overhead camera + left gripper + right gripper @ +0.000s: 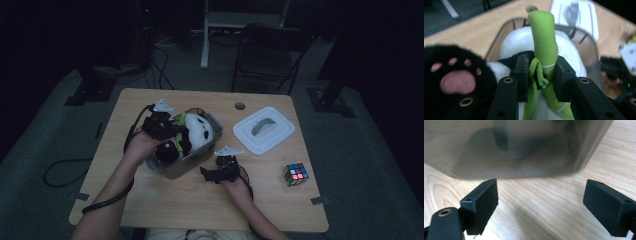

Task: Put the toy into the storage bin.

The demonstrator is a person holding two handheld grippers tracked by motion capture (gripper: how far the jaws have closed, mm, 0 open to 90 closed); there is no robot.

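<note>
Gripping the green stalk [543, 47] of a plush panda [200, 131], the left gripper [541, 75] has its jaws closed on soft fabric, the stalk rising upright between them and a loose green leaf pinched alongside. The panda lies in a clear plastic container [212, 150] directly ahead of and beneath this gripper; its white body sits just beyond the jaws, and a black paw [456, 75] with pink pads lies to the jaws' left in the left gripper view. The toy is judged light, soft and compressible: it should deform rather than slip, and nothing about it looks fragile, though the thin stalk may stretch or bend under the body's weight, so a hold low on the stalk, or on a limb, seems more secure. The right gripper [541, 207] rests low on the wooden table [536, 195] with its jaws spread wide and empty, the container's translucent wall just ahead of them. Farther off on the right gripper's side lie the white lid [263, 130] and a colour-faced puzzle cube [296, 173].
</note>
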